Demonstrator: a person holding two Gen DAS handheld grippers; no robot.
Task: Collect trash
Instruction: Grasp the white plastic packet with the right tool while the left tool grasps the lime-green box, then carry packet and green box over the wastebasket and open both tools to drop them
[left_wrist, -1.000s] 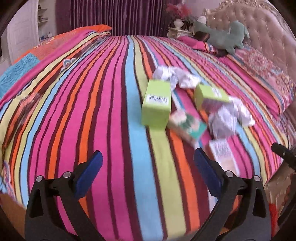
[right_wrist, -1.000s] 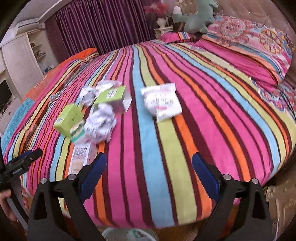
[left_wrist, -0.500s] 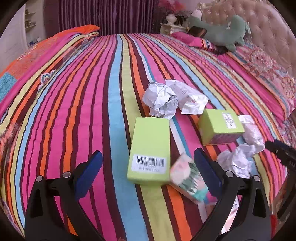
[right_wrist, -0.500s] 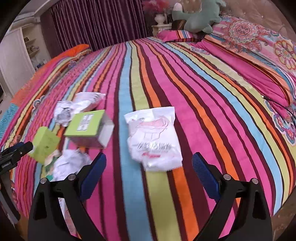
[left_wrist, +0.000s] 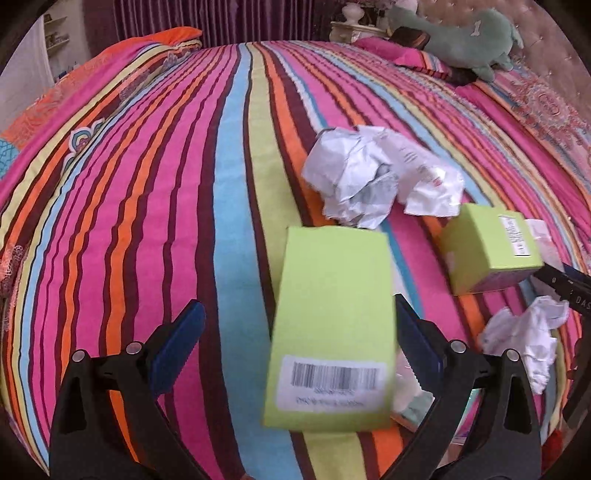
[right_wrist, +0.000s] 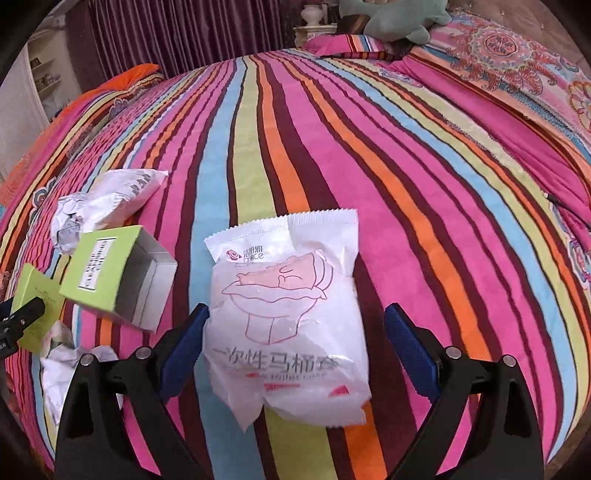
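Both tools wide open, empty: left tool (left_wrist: 295, 343) over the green box (left_wrist: 332, 325), right tool (right_wrist: 295, 343) straddling the white packet (right_wrist: 291, 325). Risk: slick packet slips, or pads snag the bedspread (right_wrist: 406, 166).

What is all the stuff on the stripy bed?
bed cover: one, striped pink, orange, blue and green, under everything.
white packet: one, white with a pink drawing, flat between the right fingers.
barcode box: one, lime green, lying flat between the left fingers.
open box: one, lime green outside, white inside, left of the packet.
crumpled paper: several white wads around the boxes.
plush toy: one, grey-green, by the pillows at the far end.
curtain: dark purple, behind the bed.
left hand-held gripper: black with blue pads, open.
right hand-held gripper: black with blue pads, open.
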